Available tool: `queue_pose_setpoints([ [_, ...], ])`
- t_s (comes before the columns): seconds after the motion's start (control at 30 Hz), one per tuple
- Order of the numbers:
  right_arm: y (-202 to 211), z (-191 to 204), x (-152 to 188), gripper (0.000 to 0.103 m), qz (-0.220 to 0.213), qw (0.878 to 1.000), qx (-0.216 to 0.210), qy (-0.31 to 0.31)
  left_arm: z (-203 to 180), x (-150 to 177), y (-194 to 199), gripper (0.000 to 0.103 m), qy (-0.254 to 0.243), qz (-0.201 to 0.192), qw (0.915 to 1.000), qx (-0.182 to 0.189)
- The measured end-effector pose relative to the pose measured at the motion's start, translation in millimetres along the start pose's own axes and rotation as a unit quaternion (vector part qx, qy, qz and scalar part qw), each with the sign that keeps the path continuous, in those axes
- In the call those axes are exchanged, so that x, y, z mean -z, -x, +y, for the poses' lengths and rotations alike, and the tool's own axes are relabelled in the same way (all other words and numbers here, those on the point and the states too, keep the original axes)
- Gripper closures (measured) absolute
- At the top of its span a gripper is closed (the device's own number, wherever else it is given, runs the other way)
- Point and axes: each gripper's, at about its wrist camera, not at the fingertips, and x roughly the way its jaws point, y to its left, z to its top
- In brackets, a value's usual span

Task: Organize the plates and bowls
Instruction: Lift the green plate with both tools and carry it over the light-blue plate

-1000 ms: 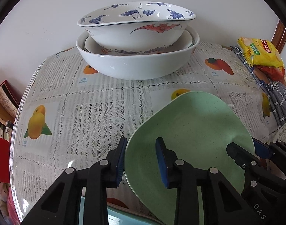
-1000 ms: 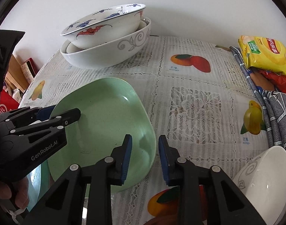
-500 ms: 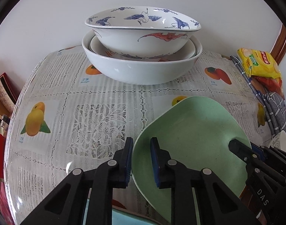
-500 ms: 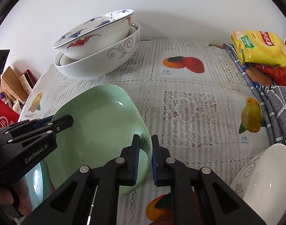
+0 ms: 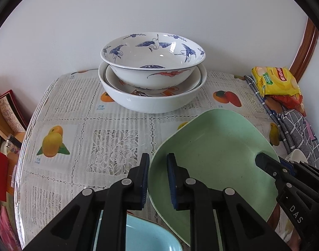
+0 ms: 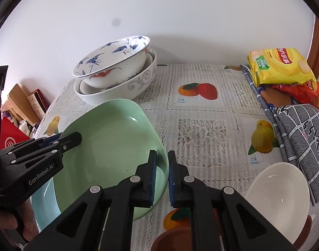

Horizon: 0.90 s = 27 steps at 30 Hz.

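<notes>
A pale green plate (image 5: 214,156) is held tilted above the table by both grippers; it also shows in the right wrist view (image 6: 115,146). My left gripper (image 5: 158,179) is shut on its left rim. My right gripper (image 6: 162,175) is shut on its right rim. A light blue plate (image 5: 147,236) lies below the green one, at the near edge (image 6: 44,205). A blue-crane bowl (image 5: 153,60) sits nested in a stack inside a large white bowl (image 5: 153,102) at the back. A white bowl (image 6: 278,196) sits at the near right.
The table has a lace cloth (image 5: 109,146) with fruit prints. A yellow chip bag (image 6: 281,67) and a grey checked cloth (image 6: 301,133) lie along the right edge. A brown dish (image 6: 172,238) is at the near edge. Books and red items (image 5: 8,113) stand off the left side.
Both grippers closed onto the green plate's rims and lifted it; the views rose and pulled back from the bowl stack.
</notes>
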Motion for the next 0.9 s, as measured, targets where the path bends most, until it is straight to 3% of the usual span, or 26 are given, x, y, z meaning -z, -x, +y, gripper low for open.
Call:
queue_pose_setpoints([
  [0.53, 79, 4, 22, 0.095, -0.042, 0.999, 0.000, 0.003, -18, 25, 71, 0.086, -0.006, -0.029, 0.9996, 0.003],
  [0.9, 122, -13, 49, 0.095, -0.058, 0.998, 0.003, -0.016, -42, 50, 104, 0.086, -0.020, -0.040, 0.9989, 0.015],
])
